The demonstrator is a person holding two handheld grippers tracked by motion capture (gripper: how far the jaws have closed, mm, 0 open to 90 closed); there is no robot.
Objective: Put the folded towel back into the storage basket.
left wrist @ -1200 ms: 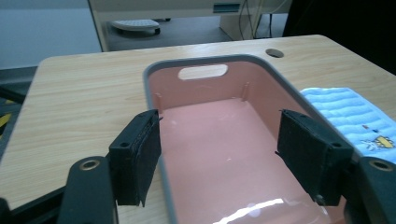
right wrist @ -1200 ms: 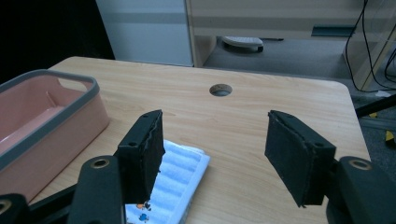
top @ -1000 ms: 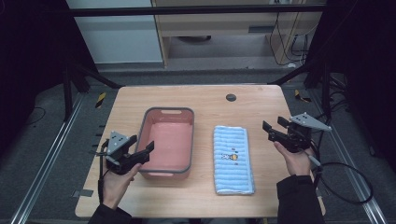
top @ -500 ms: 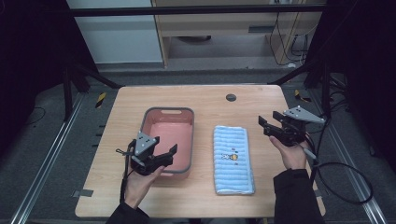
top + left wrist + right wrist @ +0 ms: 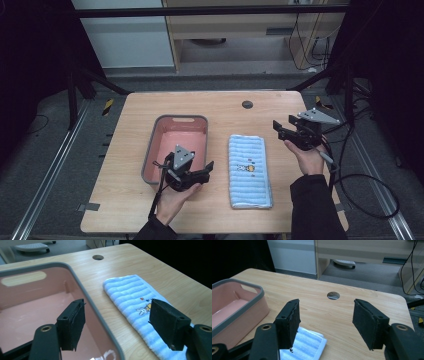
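The left tool (image 5: 197, 175) has slid across over the pink tub's (image 5: 150, 157) near corner, toward the blue towel (image 5: 248, 170) lying flat on the bench (image 5: 125, 135). Its jaws gape, empty. Farther off, the right tool (image 5: 287, 131) waits, released too. A grab looks close.

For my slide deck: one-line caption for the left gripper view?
Left gripper, fingers open, straddling the pink basin's grey rim beside a folded blue striped towel.

Bare table (image 5: 225, 107) beyond bin (image 5: 150, 155), towel (image 5: 248, 170).
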